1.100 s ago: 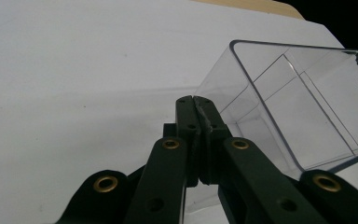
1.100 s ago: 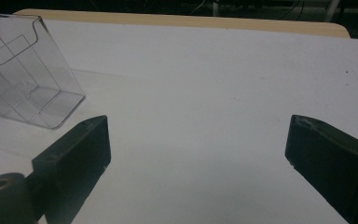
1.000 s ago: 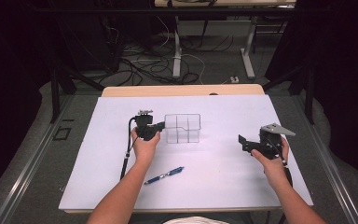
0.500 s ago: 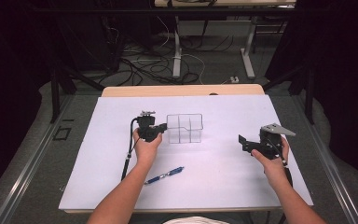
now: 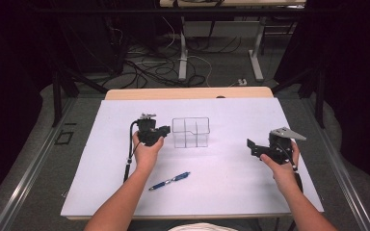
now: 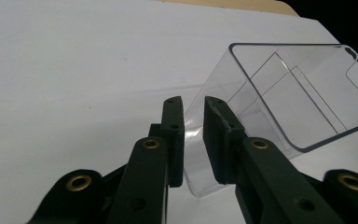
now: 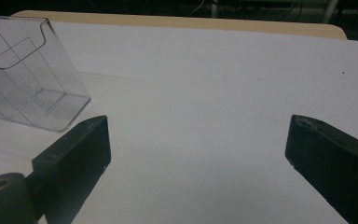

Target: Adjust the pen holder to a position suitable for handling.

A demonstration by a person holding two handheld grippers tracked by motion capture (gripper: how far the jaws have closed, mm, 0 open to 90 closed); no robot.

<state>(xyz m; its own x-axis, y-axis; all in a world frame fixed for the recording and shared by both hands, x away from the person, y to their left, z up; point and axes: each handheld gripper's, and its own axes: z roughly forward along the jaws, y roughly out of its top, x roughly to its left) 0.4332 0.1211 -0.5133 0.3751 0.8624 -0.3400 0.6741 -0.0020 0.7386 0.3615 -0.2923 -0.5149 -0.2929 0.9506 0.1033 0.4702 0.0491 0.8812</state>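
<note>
A clear plastic holder [image 5: 190, 132] with inner dividers stands at the middle of the white sheet. My left gripper [image 5: 165, 130] is at its left side. In the left gripper view the jaws of the left gripper [image 6: 193, 100] are drawn close with only a narrow gap, and the near side wall of the holder [image 6: 298, 93] runs between them. My right gripper [image 5: 250, 144] is held over the right part of the sheet, well apart from the holder. In its own view the right gripper [image 7: 198, 122] is wide open and empty, with the holder [image 7: 23, 84] off to the upper left.
A blue pen [image 5: 169, 181] lies on the white sheet [image 5: 231, 192] in front of the left hand. The table's wooden back edge [image 5: 188, 93] shows beyond the sheet. Cables and desk legs lie on the dark floor behind.
The clear holder has shifted very slightly to the right with the left gripper at its side. The right gripper has stayed in place.
</note>
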